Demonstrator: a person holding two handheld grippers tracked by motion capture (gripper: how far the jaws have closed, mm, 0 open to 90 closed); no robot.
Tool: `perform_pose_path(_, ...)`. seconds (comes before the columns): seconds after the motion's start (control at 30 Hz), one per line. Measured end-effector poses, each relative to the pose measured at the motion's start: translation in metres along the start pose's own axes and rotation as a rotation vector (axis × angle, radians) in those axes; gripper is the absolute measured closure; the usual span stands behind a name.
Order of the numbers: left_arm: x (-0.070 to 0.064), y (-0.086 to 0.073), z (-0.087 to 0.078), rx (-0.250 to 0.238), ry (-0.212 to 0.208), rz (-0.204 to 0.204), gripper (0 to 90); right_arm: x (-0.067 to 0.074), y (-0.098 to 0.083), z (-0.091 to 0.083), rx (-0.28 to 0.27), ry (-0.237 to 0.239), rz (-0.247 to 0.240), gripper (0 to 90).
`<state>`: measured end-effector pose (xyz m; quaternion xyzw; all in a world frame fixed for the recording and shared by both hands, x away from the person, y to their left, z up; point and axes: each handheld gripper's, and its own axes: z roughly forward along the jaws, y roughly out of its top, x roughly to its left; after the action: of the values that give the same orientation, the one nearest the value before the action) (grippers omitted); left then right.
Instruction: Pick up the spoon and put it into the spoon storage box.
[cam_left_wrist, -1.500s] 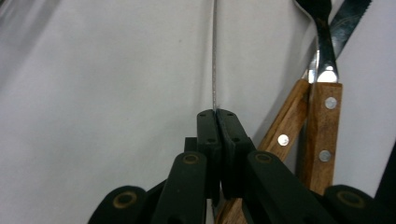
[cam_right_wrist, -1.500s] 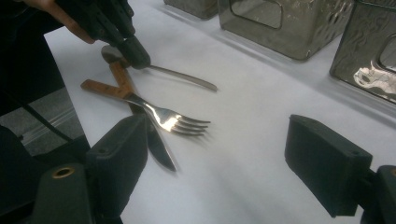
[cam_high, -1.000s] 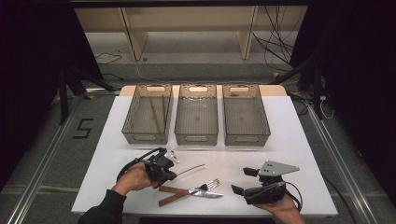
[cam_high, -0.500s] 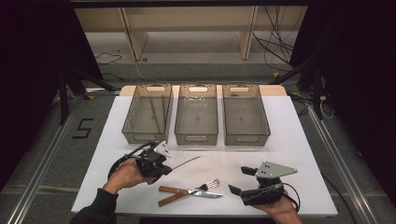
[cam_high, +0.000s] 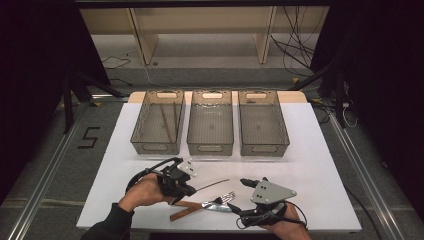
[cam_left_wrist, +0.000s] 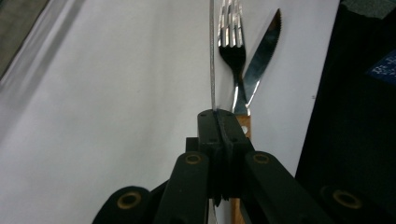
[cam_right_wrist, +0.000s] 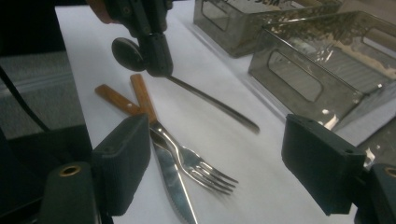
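Left tool (cam_high: 186, 189) is clamped tight on one end of a thin metal rod (cam_high: 212, 185), probably a chopstick or skewer. The rod sticks straight out past the jaw tips, and its free end hangs just above the worktop (cam_high: 310, 150). In the left gripper view the jaws meet flat with the rod (cam_left_wrist: 212, 56) pinched at the very tip. Gripping at the end leaves the whole length free to be laid into a bin.

Right tool (cam_high: 239, 196) has its jaws wide apart with nothing between them. It hovers low, and directly ahead of it lie a fork (cam_right_wrist: 196, 163) and a serrated knife (cam_right_wrist: 170, 179), both wooden-handled, crossed over each other. The approach looks aimed at the fork tines or the blade end.

Beyond both tools, three clear bins stand in a row. The leftmost bin (cam_high: 142, 131) already holds a couple of long thin sticks; the middle bin (cam_high: 210, 148) and right bin (cam_high: 286, 131) look empty.

Judgement: sorting cutlery by type. The rod likely belongs with the sticks in the bin ahead of the left tool. The crossing complicates a clean single pick, since lifting the lower piece would drag the other.
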<state>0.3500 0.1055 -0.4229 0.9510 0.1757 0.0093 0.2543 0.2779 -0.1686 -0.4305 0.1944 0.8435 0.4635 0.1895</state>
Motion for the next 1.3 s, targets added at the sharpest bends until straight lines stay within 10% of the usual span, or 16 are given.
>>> perform_pose_path(0.63,-0.028,0.033,0.010,0.026,-0.049,0.119,89.4,0.036,0.013,0.036,0.163,-0.067,-0.452,41.3)
perform_pose_path(0.97,-0.036,0.035,0.013,0.052,-0.058,0.149,89.4,0.044,0.008,0.043,0.221,-0.081,-0.575,55.1)
perform_pose_path(1.3,-0.044,0.038,0.016,0.086,-0.068,0.188,89.4,0.048,0.004,0.047,0.237,-0.051,-0.561,73.3)
